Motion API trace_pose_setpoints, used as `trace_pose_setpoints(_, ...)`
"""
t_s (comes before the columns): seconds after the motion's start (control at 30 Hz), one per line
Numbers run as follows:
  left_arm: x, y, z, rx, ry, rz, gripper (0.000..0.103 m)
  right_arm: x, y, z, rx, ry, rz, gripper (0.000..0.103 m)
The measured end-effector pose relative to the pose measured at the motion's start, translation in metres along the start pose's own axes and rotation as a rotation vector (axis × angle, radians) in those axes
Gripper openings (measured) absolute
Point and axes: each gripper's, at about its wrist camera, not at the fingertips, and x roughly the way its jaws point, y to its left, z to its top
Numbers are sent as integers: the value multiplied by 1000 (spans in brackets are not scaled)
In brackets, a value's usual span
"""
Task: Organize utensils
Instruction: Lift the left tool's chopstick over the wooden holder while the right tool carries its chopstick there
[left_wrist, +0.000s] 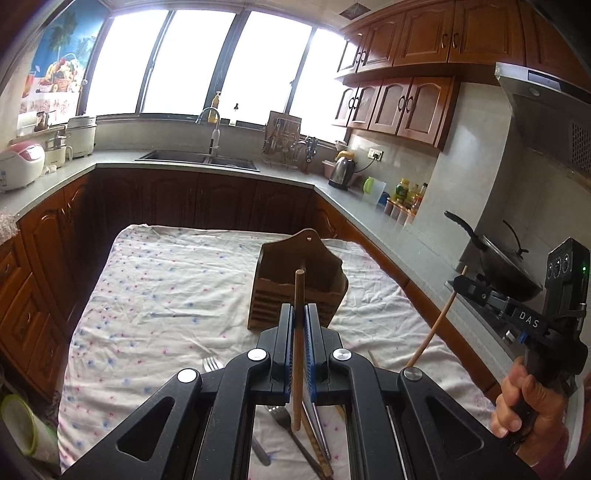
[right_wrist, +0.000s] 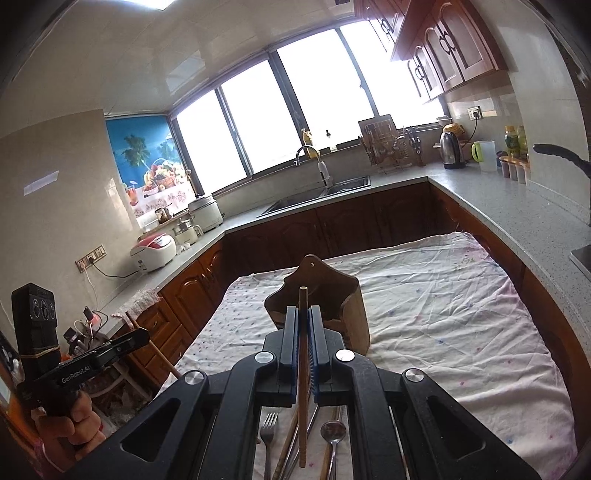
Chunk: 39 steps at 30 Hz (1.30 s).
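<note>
Left gripper (left_wrist: 299, 314) clenching wooden chopstick (left_wrist: 297, 354); right gripper (right_wrist: 303, 325) gripping second chopstick (right_wrist: 303, 387). Wooden holder (left_wrist: 295, 284) standing at 12 o'clock, unobstructed. Fork (right_wrist: 267, 428), spoon (right_wrist: 333, 432) lying at 6 o'clock on cloth (left_wrist: 166, 280).

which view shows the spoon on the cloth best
The right wrist view. The spoon lies bowl up on the cloth, seen between the right gripper arms beside the fork. In the left wrist view I cannot pick out a spoon; only a fork and other loose utensils show under the left gripper.
</note>
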Motion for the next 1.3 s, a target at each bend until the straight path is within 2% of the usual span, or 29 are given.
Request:
trace_pose_setpoints(0.23,6,2,15,4,-43,-4,4,5,-7,14,15,-63,-15,5)
trace_pose_setpoints(0.5,21,7,38,22,-107,2,4,19,-12,51,32,-163,-32,5)
trace_pose_setpoints(0.77,48,16,82,18,-206,13,4,58,-24,96,51,-251,-58,5)
trace_pose_setpoints(0.97,100,29,100,3,-244,10,4,104,-32,100,24,-241,-87,5)
trace_pose_setpoints(1.1,149,41,94,-23,-255,18,4,132,-36,83,8,-225,-108,5)
trace_pose_setpoints(1.3,218,59,77,-79,-223,14,4,153,-47,54,44,-245,-114,5)
